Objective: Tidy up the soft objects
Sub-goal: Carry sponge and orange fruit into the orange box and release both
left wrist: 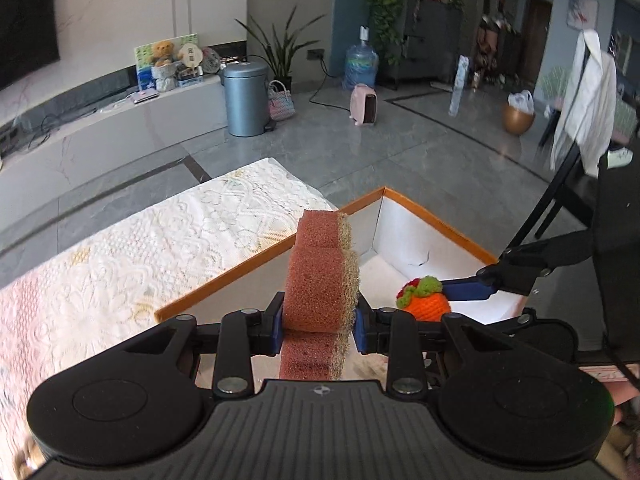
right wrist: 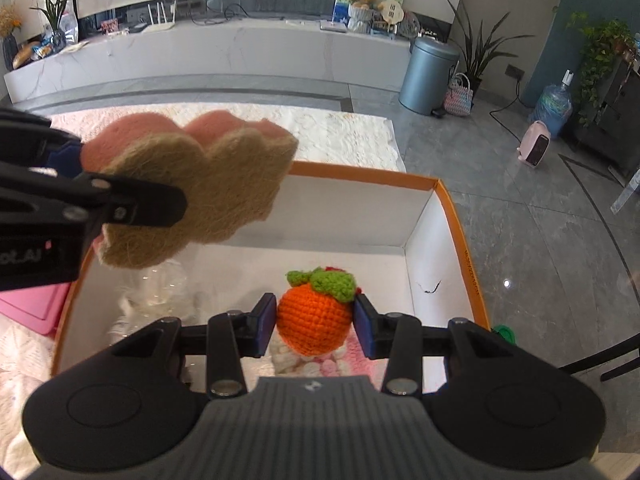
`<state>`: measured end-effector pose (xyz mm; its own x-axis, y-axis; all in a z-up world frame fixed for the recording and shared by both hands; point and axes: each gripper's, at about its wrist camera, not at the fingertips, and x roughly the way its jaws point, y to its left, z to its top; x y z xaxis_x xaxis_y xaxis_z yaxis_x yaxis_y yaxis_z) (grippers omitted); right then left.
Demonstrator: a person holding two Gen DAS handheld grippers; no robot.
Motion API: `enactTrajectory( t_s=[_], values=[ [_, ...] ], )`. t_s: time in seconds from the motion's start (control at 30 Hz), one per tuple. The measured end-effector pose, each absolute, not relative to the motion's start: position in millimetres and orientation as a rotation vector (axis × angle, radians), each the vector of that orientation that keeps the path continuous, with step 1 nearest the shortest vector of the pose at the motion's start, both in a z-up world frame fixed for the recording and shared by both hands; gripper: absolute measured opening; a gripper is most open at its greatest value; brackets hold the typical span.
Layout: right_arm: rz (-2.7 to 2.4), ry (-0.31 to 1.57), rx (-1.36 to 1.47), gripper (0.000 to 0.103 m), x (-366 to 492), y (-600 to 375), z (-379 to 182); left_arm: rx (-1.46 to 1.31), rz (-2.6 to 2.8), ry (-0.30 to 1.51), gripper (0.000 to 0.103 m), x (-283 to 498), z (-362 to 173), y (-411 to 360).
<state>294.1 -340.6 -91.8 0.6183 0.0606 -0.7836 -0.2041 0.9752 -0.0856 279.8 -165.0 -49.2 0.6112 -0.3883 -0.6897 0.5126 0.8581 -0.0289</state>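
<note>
**Both tools loaded over the open box**

Grey stone floor (left wrist: 400,152) fills the upper half of both views, with a long white media ledge (right wrist: 240,52) and a blue-grey bin (left wrist: 245,98) behind. Below it, at left of centre in the left wrist view, lies the bench (left wrist: 140,248) under a white lace cloth. Against its edge stands the orange-rimmed box (right wrist: 456,216), white inside and open at the top, taking the middle of the right wrist view.

Next in size is the sponge (left wrist: 322,276), a wavy pink foam block with a tan scouring face. The left tool (left wrist: 319,326) is clenched on its lower-middle part, and it pokes out over the box's near wall. It looks light and springy; the pads sink in a little, so a grip across the thick foam, as now, should hold better than a pinch at a lobe.

Smaller still, the crocheted orange fruit (right wrist: 314,316) with its green leaf cap sits squeezed between the pads of the right tool (right wrist: 315,322), low inside the box above some pink and white knitted pieces (right wrist: 332,364). It appears soft, light and unbreakable, best gripped across its round middle rather than by the floppy leaves.
</note>
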Motion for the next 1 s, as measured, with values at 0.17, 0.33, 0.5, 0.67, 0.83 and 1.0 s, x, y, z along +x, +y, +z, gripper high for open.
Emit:
enactTrajectory(
  t_s=[0.17, 0.33, 0.5, 0.67, 0.83, 1.0],
  values=[
    [0.155, 0.933, -0.170, 0.041, 303.7, -341.7, -104.9, 0.193, -0.550, 0.785, 0.037, 287.7, -61.6, -170.6],
    [0.169, 0.975, -0.191, 0.042, 307.3, -337.7, -115.5, 0.210, -0.552, 0.806, 0.037, 285.7, -68.5, -172.4],
    [0.180, 1.002, -0.211, 0.042, 308.5, -333.9, -122.3, 0.190, -0.549, 0.803, 0.056, 285.3, -67.8, -170.8],
    [0.177, 1.014, -0.207, 0.046, 307.3, -334.3, -121.7, 0.177, -0.547, 0.776, 0.071, 284.1, -63.2, -171.5],
    [0.165, 1.006, -0.204, 0.056, 303.6, -336.5, -117.4, 0.157, -0.543, 0.768, 0.072, 277.5, -56.3, -166.3],
    [0.146, 0.986, -0.195, 0.060, 295.0, -335.9, -107.9, 0.153, -0.538, 0.755, 0.072, 267.7, -48.0, -160.9]
  ],
)
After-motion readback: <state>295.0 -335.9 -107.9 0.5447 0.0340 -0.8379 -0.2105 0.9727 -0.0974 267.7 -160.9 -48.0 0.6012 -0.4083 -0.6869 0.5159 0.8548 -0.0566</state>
